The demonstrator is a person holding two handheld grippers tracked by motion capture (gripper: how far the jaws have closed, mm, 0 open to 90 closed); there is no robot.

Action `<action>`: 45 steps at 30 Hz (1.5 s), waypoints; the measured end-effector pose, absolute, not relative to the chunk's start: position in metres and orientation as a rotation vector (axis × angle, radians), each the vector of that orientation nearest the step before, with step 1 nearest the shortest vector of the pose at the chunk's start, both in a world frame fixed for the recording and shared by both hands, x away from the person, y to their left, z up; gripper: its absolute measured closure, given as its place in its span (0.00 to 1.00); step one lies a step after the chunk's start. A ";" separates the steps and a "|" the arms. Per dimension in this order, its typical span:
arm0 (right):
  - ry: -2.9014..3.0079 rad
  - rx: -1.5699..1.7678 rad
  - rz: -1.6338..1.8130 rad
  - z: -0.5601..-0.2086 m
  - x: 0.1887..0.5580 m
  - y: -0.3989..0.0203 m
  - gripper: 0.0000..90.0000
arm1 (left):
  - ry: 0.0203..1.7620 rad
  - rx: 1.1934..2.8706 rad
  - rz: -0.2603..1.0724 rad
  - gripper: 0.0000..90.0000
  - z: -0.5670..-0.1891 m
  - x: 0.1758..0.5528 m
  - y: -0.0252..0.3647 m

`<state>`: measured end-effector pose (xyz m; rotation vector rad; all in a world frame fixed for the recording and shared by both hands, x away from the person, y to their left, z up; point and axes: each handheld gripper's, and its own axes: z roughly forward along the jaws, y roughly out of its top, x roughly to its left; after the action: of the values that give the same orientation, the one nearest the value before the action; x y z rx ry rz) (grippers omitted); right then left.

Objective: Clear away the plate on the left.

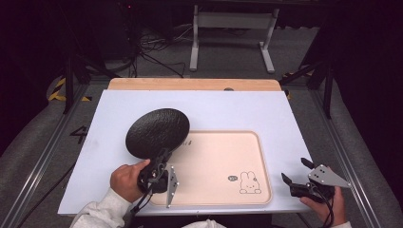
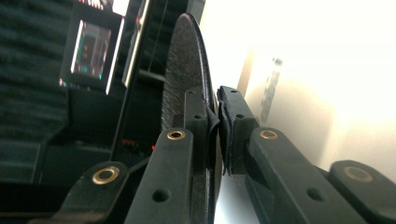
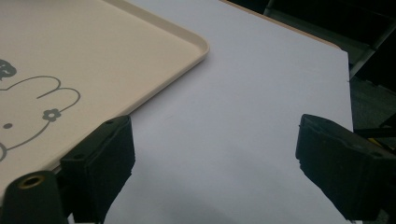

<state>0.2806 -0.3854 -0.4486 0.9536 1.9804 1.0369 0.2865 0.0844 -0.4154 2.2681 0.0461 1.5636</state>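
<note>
A black textured round plate (image 1: 157, 131) hangs tilted above the left end of the beige tray (image 1: 259, 156). My left gripper (image 1: 160, 161) is shut on its near rim. In the left gripper view the plate (image 2: 184, 70) stands edge-on, pinched between the two jaws of my left gripper (image 2: 215, 116). The tray carries a rabbit drawing (image 1: 249, 183) at its front right. My right gripper (image 1: 297, 172) rests open at the table's front right corner, beside the tray. In the right gripper view, my right gripper (image 3: 212, 161) has its jaws wide apart over the white table (image 3: 243, 116), with the tray corner (image 3: 187, 44) to the left.
The white table top (image 1: 214, 107) has a wooden strip (image 1: 190, 84) along its far edge. A white stand frame (image 1: 233, 33) and cables lie on the floor beyond. Metal rails (image 1: 43, 156) run along both sides.
</note>
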 end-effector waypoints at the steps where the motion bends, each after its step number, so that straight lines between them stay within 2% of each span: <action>1: 1.981 0.953 1.036 -0.449 0.281 -0.385 0.14 | 0.024 2.265 1.563 0.92 -0.415 0.285 0.080; 26: 1.984 0.953 1.038 -0.449 0.280 -0.386 0.14 | -0.369 2.267 1.365 0.95 -0.436 0.262 -0.013; 35: 1.985 0.950 1.037 -0.449 0.279 -0.386 0.14 | -0.397 2.279 1.319 0.92 -0.444 0.264 -0.020; 45: 1.986 0.953 1.032 -0.450 0.279 -0.387 0.14 | -0.402 2.331 1.241 0.96 -0.452 0.268 -0.018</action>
<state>0.2794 -0.3865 -0.4497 0.9526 1.9856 1.0319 0.2685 -0.0185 -0.4519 2.3313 -0.4019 1.2409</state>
